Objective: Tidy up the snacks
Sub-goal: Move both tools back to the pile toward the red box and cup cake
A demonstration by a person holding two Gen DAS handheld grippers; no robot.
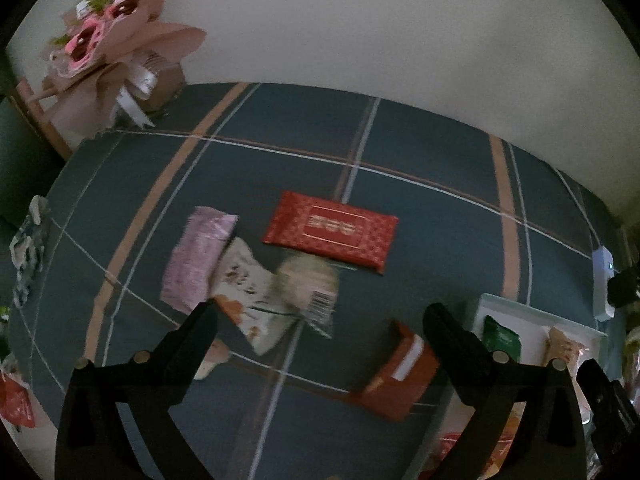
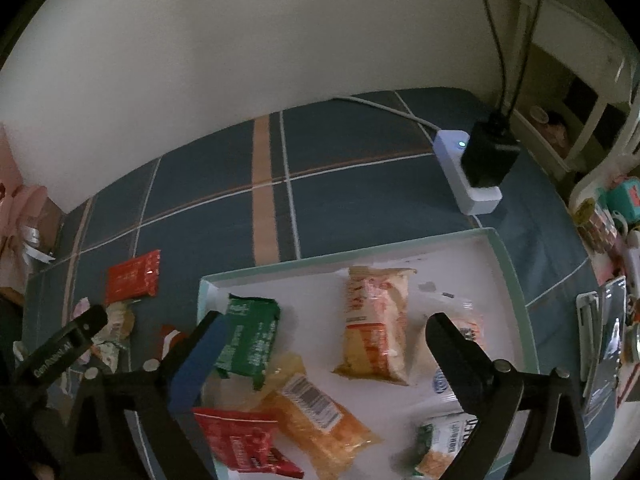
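From the left wrist, my left gripper [image 1: 320,312] hangs with its fingers spread wide and nothing between the pads, tilted down over the checked blue cloth [image 1: 420,152]. Loose snacks lie near the middle of the cloth: a flat red packet [image 1: 331,230], a pale purple packet [image 1: 198,258], a white packet [image 1: 246,300] overlapping it, and a clear wrapper with a barcode [image 1: 312,292]. A small red box [image 1: 400,380] sits closest to the tray's left edge. I judge the next pick belongs to this pile. I would take the clear wrapper or the white packet alone, coming down with one finger on each long side, since they overlap and a sloppy close would drag two.

From the right wrist, my right gripper [image 2: 324,324] is also wide and empty, above the white tray [image 2: 516,280]. Inside lie a green packet [image 2: 248,336] by the left edge, an orange-and-white packet [image 2: 376,320] in the middle, a yellow packet [image 2: 320,416] and a red packet [image 2: 244,440] toward the near edge. The far right corner of the tray is bare, so I would drop the next snack there rather than stacking.
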